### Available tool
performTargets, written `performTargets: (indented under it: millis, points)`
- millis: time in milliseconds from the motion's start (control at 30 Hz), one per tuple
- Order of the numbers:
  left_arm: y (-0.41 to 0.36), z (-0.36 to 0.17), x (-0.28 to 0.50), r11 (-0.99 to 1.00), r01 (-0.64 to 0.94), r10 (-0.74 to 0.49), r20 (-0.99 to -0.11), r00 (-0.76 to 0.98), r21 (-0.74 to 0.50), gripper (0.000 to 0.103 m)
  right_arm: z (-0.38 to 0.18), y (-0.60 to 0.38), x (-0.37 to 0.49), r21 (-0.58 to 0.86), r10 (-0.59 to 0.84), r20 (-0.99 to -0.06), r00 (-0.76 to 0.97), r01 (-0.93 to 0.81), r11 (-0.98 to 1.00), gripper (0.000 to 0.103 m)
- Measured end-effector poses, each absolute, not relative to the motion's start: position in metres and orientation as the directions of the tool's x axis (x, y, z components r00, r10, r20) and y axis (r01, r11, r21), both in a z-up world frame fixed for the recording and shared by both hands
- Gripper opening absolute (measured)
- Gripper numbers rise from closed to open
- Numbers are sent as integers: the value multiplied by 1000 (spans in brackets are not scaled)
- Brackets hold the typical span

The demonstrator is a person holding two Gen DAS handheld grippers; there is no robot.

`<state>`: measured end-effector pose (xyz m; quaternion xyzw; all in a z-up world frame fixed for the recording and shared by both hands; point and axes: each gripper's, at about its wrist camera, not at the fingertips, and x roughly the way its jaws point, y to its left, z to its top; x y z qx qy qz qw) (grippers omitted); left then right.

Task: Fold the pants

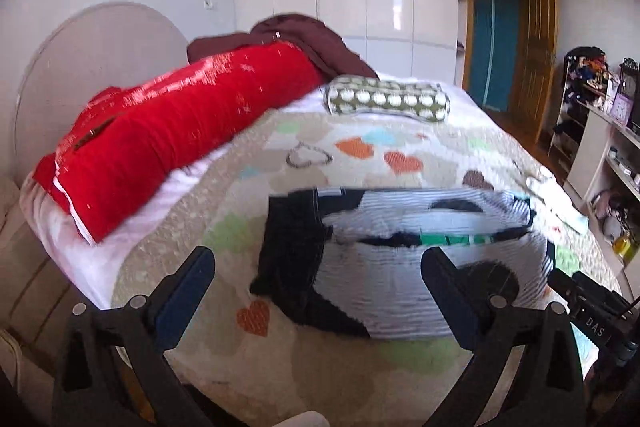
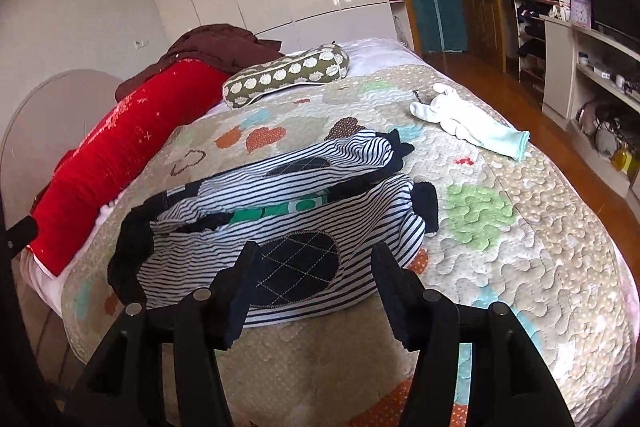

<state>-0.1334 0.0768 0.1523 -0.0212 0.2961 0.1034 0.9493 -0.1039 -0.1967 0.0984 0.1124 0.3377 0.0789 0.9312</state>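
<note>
Pants (image 2: 280, 223): striped, dark knee patches, lying flat on the bed (image 2: 520, 247) quilt, long axis crosswise to both claws. Left claw (image 1: 320, 267) spread wide, empty, above the waistband side. Right claw (image 2: 316, 267) parted, empty, nearer, over the near leg's patch.

Near edge of the quilt (image 2: 540, 267) is bare — open approach lane in front of the striped pants (image 2: 288, 227), which lie mid-bed. Right of the pants, flat free quilt out to the bed edge; only a pale sock bundle (image 2: 468, 123) sits far right, well apart. Left side is blocked by a long red bolster (image 1: 180, 135) along the edge, dark brown cloth (image 1: 316, 43) heaped at its far end. Far side — a spotted pillow (image 2: 288, 75) lies across, with bare quilt between it and the pants.
</note>
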Motion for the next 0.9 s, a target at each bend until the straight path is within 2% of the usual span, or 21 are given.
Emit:
performTargets:
  millis: [333,900]
  points:
    - [81,129,-125,980,-197,146,-640,754,-8,103,84,-173,-100,220,228,-659,717,-106,970,65]
    - [83,129,-128,980,-201,155,-641,751,1,103,78,-163,-99,204,224,-681,698,-114,972,66]
